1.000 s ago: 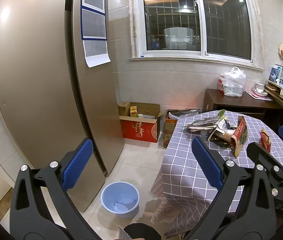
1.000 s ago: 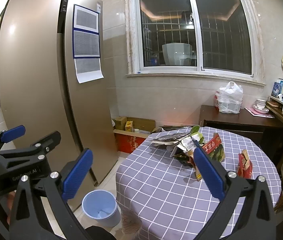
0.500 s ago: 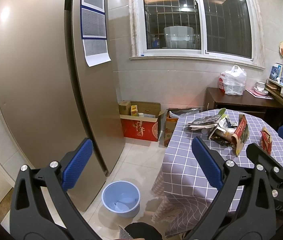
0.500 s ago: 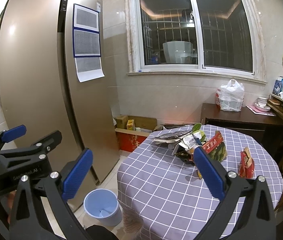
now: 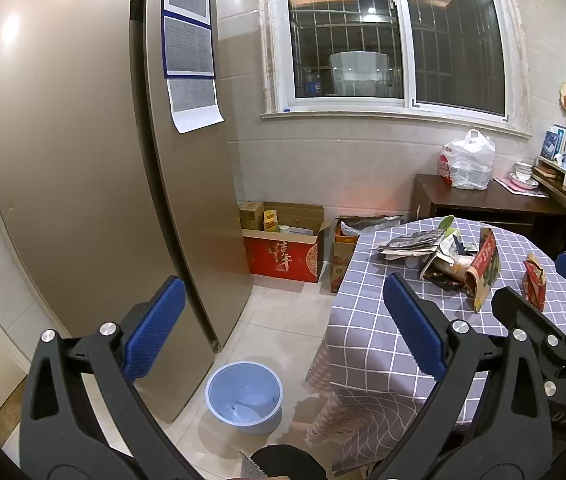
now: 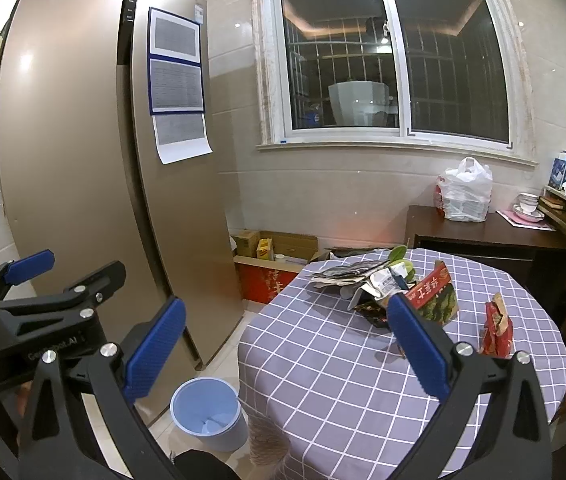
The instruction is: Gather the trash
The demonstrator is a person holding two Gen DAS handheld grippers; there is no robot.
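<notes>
We held the left gripper and the right gripper in the air with jaws spread wide and nothing between the blue pads. The heap of crumpled wrappers and papers and a red snack packet lay on the round table's lavender checked cloth. The light blue plastic bin stood on the tiled floor between table and bronze refrigerator.

Left claw spread wide, empty; blue bin on floor beside checked table.
</notes>
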